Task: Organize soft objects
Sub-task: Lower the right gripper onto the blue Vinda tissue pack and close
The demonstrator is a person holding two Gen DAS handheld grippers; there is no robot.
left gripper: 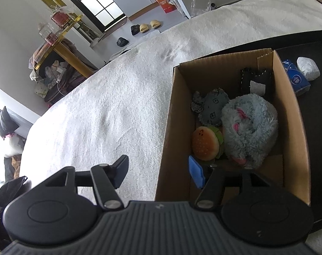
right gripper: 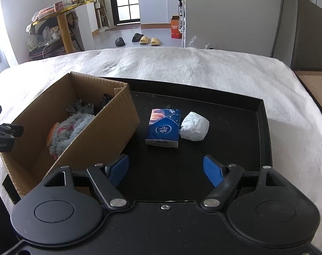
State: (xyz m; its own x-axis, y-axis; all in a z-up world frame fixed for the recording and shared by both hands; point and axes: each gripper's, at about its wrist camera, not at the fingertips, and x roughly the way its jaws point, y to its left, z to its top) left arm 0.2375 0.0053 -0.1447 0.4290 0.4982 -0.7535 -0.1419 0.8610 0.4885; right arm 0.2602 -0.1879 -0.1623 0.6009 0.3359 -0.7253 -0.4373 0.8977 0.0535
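Tissue pack (right gripper: 163, 128): on black tray (right gripper: 235, 110), ahead of right gripper (right gripper: 166, 169), long axis pointing away.
Right fingers: wide apart, empty, nearer.
Left gripper (left gripper: 158, 170): apart, empty, straddling box (left gripper: 288, 114) wall.

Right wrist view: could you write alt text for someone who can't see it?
Open blue-padded tongs hover empty over a black tray holding a blue tissue pack and a white crumpled wad. A brown cardboard box of plush toys stands left.
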